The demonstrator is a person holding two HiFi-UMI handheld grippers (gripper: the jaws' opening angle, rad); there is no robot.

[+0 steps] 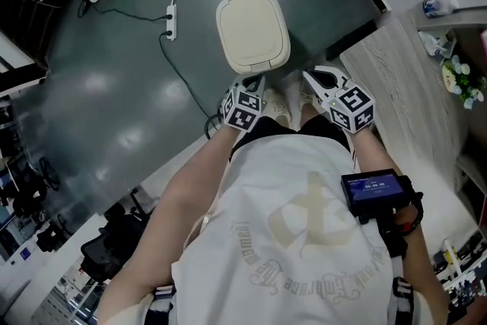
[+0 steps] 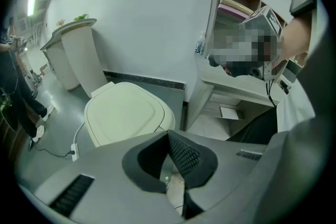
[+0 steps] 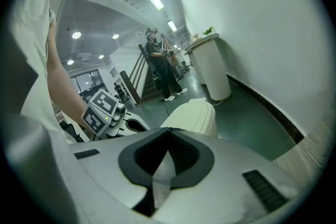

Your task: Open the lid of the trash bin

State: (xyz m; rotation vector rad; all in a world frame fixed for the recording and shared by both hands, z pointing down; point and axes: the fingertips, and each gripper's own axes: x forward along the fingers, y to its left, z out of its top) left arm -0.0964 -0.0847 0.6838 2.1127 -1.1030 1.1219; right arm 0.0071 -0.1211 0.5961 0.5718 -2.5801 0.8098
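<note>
You hold the left gripper and right gripper near the trash bin, its lid down, both jaws closed together on nothing

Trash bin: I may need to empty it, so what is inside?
Only its cream lid shows, lying shut over the whole opening. The inside is covered, so any contents cannot be seen.

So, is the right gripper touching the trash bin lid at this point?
Apart. The head view shows a strip of dark floor between the right gripper and the edge of the trash bin lid. In the right gripper view, the jaws are together with nothing between them.
</note>
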